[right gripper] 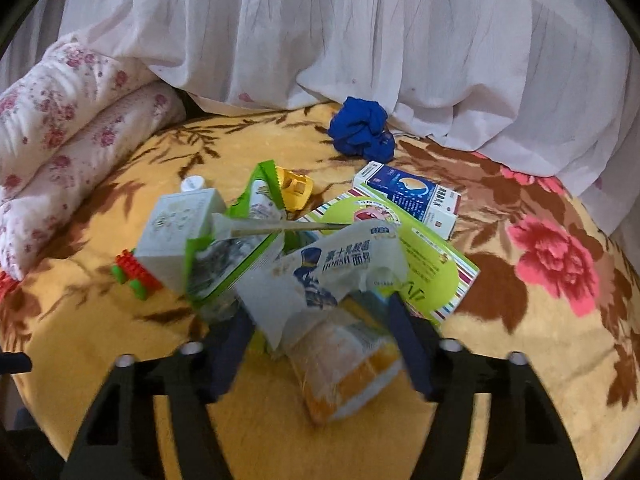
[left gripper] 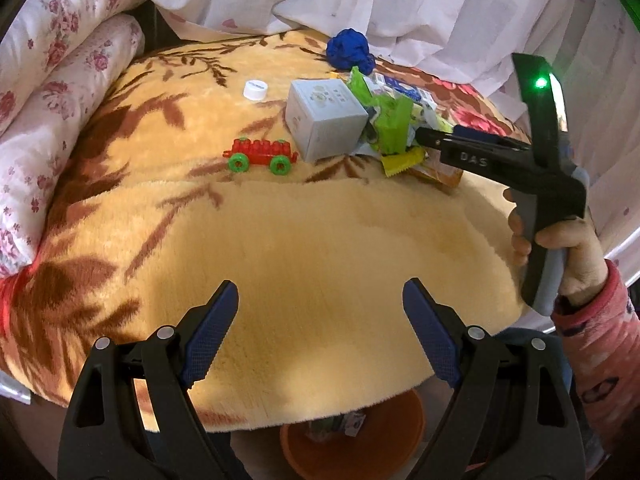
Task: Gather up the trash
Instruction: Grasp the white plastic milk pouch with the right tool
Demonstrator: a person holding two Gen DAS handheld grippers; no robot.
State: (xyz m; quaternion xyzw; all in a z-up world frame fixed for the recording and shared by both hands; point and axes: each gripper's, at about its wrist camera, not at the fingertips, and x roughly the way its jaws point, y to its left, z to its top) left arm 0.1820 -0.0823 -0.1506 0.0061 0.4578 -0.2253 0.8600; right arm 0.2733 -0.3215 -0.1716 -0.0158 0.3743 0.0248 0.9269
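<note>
A heap of trash lies on the yellow plush blanket: a grey-white box, green wrappers, a white-and-blue wrapper, an orange-yellow packet, a flat green box and a blue-and-white box. My right gripper is pushed into the heap, open, its fingers on either side of the white-and-blue wrapper and the orange-yellow packet. In the left wrist view the right gripper meets the heap from the right. My left gripper hangs open and empty over the blanket's near edge.
An orange bin with some wrappers in it stands below the blanket's edge. A red-and-green toy car, a white cap, a yellow toy piece and a crumpled blue wad lie around. Floral bedding is left, white cloth behind.
</note>
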